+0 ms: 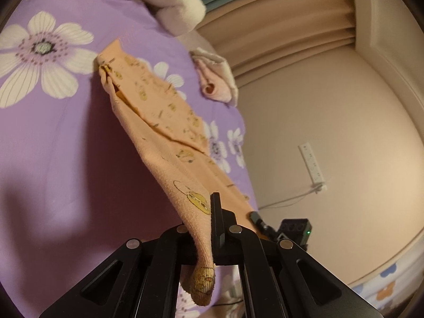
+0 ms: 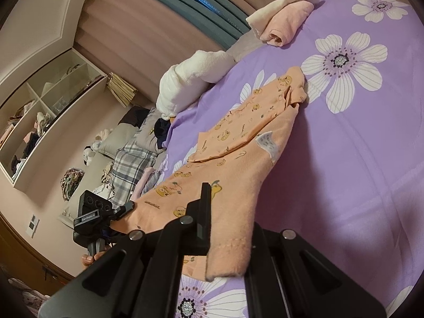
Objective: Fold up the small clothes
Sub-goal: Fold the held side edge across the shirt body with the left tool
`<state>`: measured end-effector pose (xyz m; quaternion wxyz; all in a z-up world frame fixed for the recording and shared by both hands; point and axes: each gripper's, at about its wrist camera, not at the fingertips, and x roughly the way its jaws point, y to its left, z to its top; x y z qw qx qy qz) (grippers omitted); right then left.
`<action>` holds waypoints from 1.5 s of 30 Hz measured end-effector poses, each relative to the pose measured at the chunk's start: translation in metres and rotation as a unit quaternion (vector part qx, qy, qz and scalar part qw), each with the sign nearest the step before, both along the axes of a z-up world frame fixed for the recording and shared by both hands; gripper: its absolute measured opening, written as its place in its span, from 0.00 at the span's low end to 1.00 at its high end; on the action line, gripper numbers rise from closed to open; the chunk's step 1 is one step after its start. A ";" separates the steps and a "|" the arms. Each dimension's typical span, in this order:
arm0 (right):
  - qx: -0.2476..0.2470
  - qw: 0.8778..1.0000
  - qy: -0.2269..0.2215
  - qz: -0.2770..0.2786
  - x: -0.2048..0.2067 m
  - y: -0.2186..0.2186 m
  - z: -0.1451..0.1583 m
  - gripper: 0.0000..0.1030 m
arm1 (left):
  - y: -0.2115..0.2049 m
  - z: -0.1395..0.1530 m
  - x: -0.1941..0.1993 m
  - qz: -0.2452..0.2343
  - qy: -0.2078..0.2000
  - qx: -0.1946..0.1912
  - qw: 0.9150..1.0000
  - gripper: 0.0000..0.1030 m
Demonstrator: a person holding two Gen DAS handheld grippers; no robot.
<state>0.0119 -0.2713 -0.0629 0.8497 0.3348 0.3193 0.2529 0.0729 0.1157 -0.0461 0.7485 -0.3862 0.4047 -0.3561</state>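
A small orange garment (image 1: 159,122) with yellow cartoon prints hangs stretched above the purple flowered bedspread (image 1: 53,145). My left gripper (image 1: 209,228) is shut on one near corner of it, with cloth drooping below the jaws. My right gripper (image 2: 225,228) is shut on the other near hem corner of the same garment (image 2: 238,145). The garment's far end with the collar rests on the bedspread (image 2: 357,159). A white care label (image 2: 267,143) shows on its folded edge. The left gripper also shows in the right wrist view (image 2: 124,208), at the garment's left corner.
A folded pink and cream garment (image 1: 217,79) lies at the far bed edge; it also shows in the right wrist view (image 2: 283,23). A white fluffy bundle (image 2: 190,79) lies beside it. Pillows and a plaid cloth (image 2: 132,164) lie past the bed. A wall shelf (image 2: 39,111) holds clothes.
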 end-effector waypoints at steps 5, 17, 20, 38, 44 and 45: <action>0.003 1.000 -0.015 0.000 -0.007 -0.002 0.010 0.03 | 0.001 0.012 -0.003 0.000 -0.015 -0.004 1.000 0.00; -0.019 0.999 -0.035 0.006 -0.025 -0.007 0.033 0.03 | 0.004 0.031 -0.020 -0.013 -0.025 -0.002 1.000 0.00; -0.026 0.999 -0.042 0.010 -0.032 -0.007 0.038 0.03 | 0.006 0.037 -0.026 -0.016 -0.027 0.005 0.999 0.00; -0.063 0.993 -0.094 0.041 -0.076 -0.011 0.077 0.03 | 0.010 0.064 -0.063 -0.032 -0.043 0.038 0.998 0.00; -0.049 0.996 -0.062 0.032 -0.056 -0.013 0.062 0.04 | 0.013 0.046 -0.049 -0.019 -0.010 0.035 0.999 0.00; -0.047 0.997 -0.058 0.032 -0.054 -0.013 0.061 0.04 | 0.013 0.044 -0.046 -0.017 -0.006 0.035 0.999 0.00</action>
